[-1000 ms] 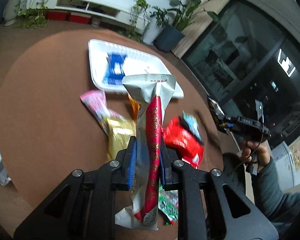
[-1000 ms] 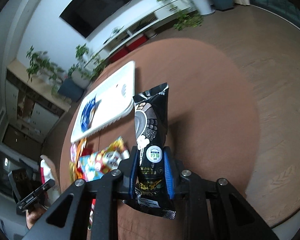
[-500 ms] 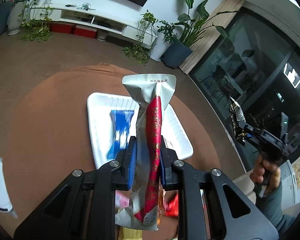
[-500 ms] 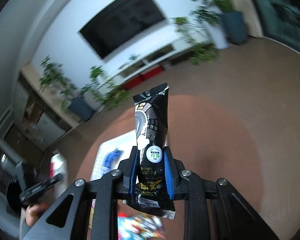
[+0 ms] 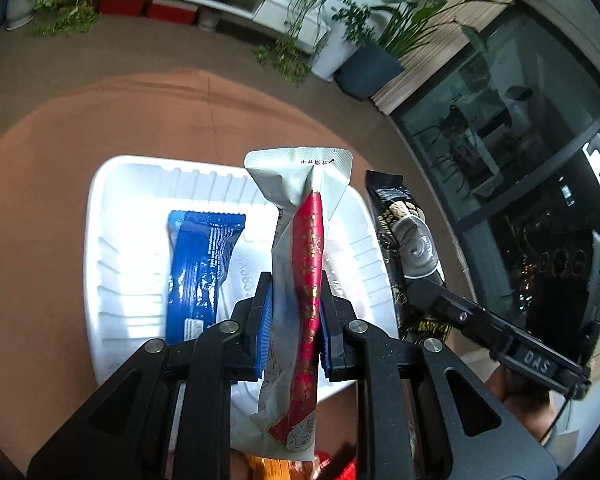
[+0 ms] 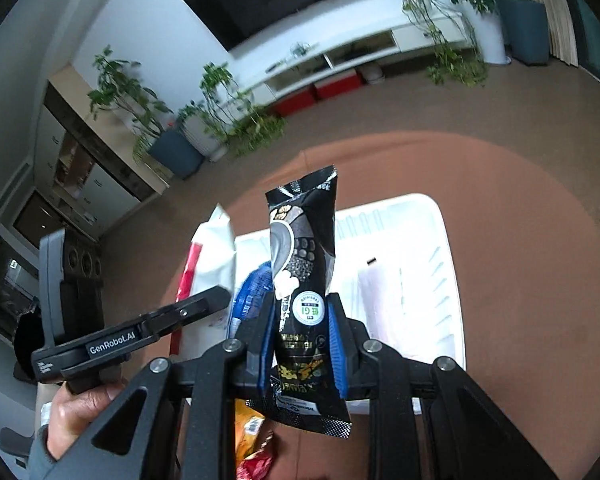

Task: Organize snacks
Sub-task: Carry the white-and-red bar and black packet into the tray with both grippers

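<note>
My left gripper (image 5: 294, 326) is shut on a silver and red snack packet (image 5: 300, 280) and holds it upright above the white tray (image 5: 112, 264). A blue snack packet (image 5: 198, 268) lies in the tray. My right gripper (image 6: 302, 344) is shut on a black snack packet (image 6: 302, 276) and holds it above the tray's (image 6: 444, 280) near side. The black packet (image 5: 404, 236) and the right gripper also show at the right of the left wrist view. The left gripper with its silver packet (image 6: 210, 256) shows at the left of the right wrist view.
The tray sits on a round brown table (image 5: 40, 200). Orange and red snack packets (image 6: 252, 444) lie on the table below the grippers. Potted plants (image 5: 364, 52) and a white TV shelf (image 6: 340, 60) stand on the floor beyond the table.
Both grippers have moved from the snack pile to over the white tray, each still holding its packet. The two grippers have come close side by side.
</note>
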`<action>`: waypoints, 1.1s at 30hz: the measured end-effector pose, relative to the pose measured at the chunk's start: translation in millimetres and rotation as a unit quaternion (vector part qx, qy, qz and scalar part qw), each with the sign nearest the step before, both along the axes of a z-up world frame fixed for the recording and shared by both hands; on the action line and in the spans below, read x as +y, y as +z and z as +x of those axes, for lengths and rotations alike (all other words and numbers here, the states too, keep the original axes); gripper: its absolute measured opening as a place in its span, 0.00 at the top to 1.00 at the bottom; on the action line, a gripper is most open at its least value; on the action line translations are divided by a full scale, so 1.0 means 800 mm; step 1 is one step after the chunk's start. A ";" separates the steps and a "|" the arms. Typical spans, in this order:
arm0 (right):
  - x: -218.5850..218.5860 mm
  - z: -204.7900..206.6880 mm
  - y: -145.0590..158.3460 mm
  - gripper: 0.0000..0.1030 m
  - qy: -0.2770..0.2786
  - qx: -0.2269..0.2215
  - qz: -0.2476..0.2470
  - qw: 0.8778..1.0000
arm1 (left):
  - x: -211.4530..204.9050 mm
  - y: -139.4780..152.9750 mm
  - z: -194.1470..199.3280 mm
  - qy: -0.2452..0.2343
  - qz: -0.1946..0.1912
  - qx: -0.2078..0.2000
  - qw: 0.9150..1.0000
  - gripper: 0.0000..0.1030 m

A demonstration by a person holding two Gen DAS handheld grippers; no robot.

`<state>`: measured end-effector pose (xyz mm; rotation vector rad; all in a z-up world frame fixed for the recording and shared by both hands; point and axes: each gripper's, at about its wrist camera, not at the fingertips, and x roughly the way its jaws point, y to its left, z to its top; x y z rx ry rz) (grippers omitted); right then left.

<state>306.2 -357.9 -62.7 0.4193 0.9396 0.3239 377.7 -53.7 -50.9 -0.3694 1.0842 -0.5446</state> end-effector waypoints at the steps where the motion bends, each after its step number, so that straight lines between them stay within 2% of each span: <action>1: 0.001 0.005 -0.008 0.75 0.001 0.007 -0.004 1.000 | -0.008 -0.008 0.004 -0.003 0.007 0.005 1.000 0.83; 7: 0.007 0.016 -0.039 0.75 0.000 0.033 -0.027 0.999 | -0.031 -0.039 0.015 0.007 0.017 0.024 1.000 0.83; 18: 0.013 0.028 -0.072 0.75 0.007 0.059 -0.057 0.997 | -0.061 -0.064 0.007 0.014 0.037 0.033 0.999 0.83; 20: 0.013 0.031 -0.077 0.74 0.007 0.065 -0.060 0.996 | -0.044 -0.051 -0.001 0.020 0.034 0.033 0.999 0.83; 26: 0.011 0.031 -0.085 0.73 0.008 0.073 -0.059 0.996 | -0.046 -0.053 -0.005 0.015 0.041 0.033 0.999 0.83; 32: 0.013 0.024 -0.070 0.71 0.011 0.056 -0.069 0.996 | -0.033 -0.048 -0.008 0.019 0.040 0.025 0.999 0.82; 33: 0.013 0.021 -0.066 0.70 0.012 0.051 -0.070 0.996 | -0.031 -0.045 -0.009 0.020 0.038 0.020 0.999 0.78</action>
